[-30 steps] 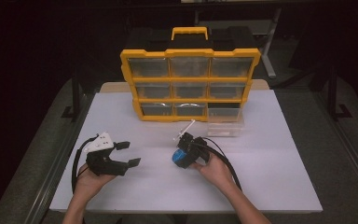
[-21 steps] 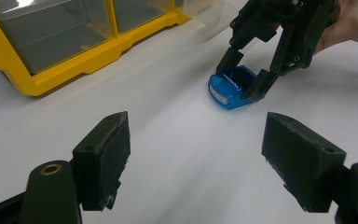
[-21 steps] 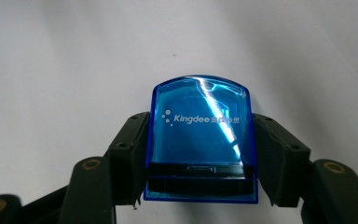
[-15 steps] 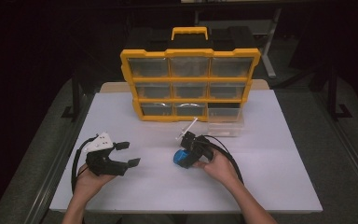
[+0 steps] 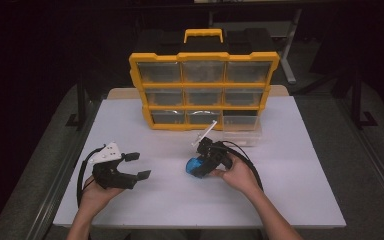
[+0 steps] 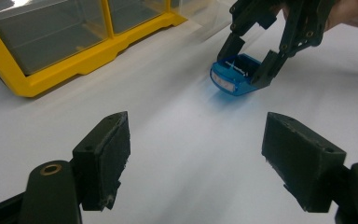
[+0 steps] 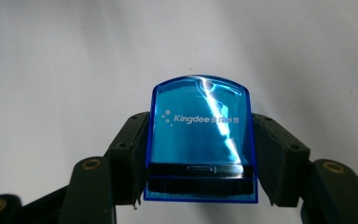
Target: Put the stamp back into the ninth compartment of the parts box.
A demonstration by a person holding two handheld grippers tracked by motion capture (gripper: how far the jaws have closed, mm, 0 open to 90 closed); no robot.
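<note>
A small blue see-through box (image 7: pixel 200 154) printed "Kingdee" is held low over the white table, and my right gripper (image 7: pixel 200 126) is shut on its two sides. From above, the blue box (image 5: pixel 192 166) and the right gripper (image 5: pixel 202 167) are at the table's middle, in front of the yellow organizer (image 5: pixel 204 90). My left gripper (image 5: pixel 139 165) rests at the front left, open and holding nothing. In the left gripper view, its wide-apart jaws (image 6: pixel 198 154) face the blue box (image 6: pixel 235 74) held by the right gripper (image 6: pixel 248 63).
The yellow organizer (image 6: pixel 74 60) with clear drawers stands at the back of the table (image 5: pixel 280 190). One clear drawer (image 5: pixel 242 135) is out on the table by its lower right corner. Bare white surface lies between the grippers and along the front.
The right hand has shifted very slightly with the blue box still in its jaws. The left gripper has stayed where it was.
</note>
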